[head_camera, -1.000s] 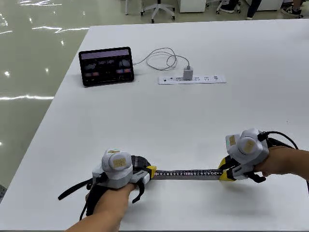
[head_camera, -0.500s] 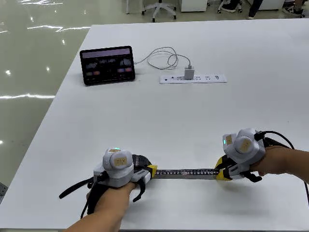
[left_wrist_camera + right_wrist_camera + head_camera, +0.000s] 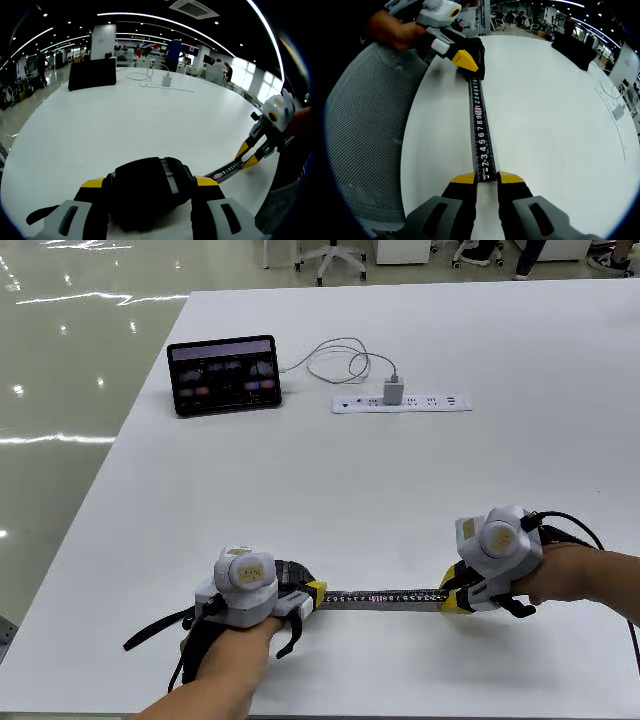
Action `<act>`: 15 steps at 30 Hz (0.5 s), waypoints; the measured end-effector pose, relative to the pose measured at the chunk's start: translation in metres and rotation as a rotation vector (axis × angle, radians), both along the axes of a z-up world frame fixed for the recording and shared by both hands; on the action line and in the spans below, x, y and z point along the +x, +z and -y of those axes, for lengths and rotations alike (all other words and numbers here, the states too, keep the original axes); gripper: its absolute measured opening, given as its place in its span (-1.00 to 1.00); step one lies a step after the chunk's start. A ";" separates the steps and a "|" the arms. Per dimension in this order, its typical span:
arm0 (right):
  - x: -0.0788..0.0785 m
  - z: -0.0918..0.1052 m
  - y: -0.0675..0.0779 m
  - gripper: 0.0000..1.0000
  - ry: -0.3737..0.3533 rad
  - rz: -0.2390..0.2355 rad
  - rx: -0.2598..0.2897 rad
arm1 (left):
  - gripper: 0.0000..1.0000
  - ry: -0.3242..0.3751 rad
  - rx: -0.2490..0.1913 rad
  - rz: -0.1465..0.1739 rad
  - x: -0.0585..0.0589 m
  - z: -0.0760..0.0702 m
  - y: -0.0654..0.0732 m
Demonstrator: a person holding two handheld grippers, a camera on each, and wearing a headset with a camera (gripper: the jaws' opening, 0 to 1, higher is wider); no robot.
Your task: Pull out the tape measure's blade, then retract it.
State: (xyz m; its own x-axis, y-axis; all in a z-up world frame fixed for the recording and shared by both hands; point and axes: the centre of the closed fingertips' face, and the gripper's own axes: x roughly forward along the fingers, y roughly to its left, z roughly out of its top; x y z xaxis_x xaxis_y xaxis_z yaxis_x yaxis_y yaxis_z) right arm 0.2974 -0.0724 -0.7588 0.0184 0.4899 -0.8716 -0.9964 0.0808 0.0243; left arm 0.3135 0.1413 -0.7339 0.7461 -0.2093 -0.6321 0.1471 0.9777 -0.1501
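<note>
- Black tape measure case [image 3: 150, 197] rests at the near edge of the white bench [image 3: 400, 490], clamped by the left gripper [image 3: 149, 181], fingers [image 3: 93, 183] on either side.
- Its blade [image 3: 480, 125] stretches right, its end pinched in the right gripper [image 3: 486, 178].

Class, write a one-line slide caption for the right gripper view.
Right gripper pinches the tape measure's extended blade; left gripper holds the black case.

Your white tabletop [image 3: 400, 490] lies bare and wide ahead. Far back stand a black tablet [image 3: 223, 375] and, near it, a white power strip [image 3: 400, 403] with a looped white cable [image 3: 335, 362]. Near the front edge the numbered grey tape blade [image 3: 383, 596] bars the way low, strung from the black tape case [image 3: 291, 574] in your left gripper [image 3: 312, 595] to your right gripper [image 3: 452, 598].
</note>
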 end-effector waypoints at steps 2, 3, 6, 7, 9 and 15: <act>0.000 -0.001 0.000 -0.78 -0.002 -0.001 0.003 | 0.26 0.000 -0.001 -0.001 0.000 0.000 0.000; 0.000 -0.003 0.000 -0.78 -0.003 -0.002 0.006 | 0.26 -0.001 0.000 -0.001 0.000 0.000 0.000; 0.000 -0.005 0.000 -0.78 -0.005 -0.003 0.010 | 0.26 -0.001 -0.001 -0.002 0.000 0.000 0.000; -0.001 -0.005 0.000 -0.78 -0.007 -0.004 0.012 | 0.26 -0.001 -0.001 -0.002 0.000 0.000 0.000; -0.001 -0.007 0.000 -0.78 -0.005 -0.004 0.014 | 0.26 -0.001 -0.002 -0.002 0.000 0.000 0.000; -0.001 -0.012 0.000 -0.78 -0.003 -0.003 0.021 | 0.26 -0.001 -0.003 -0.003 -0.001 0.000 0.000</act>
State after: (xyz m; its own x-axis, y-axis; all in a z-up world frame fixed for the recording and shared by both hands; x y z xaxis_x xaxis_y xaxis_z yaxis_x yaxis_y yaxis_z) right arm 0.2967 -0.0606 -0.7590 0.0168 0.5083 -0.8610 -0.9961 0.0829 0.0295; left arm 0.3129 0.1411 -0.7339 0.7441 -0.2123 -0.6335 0.1481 0.9770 -0.1534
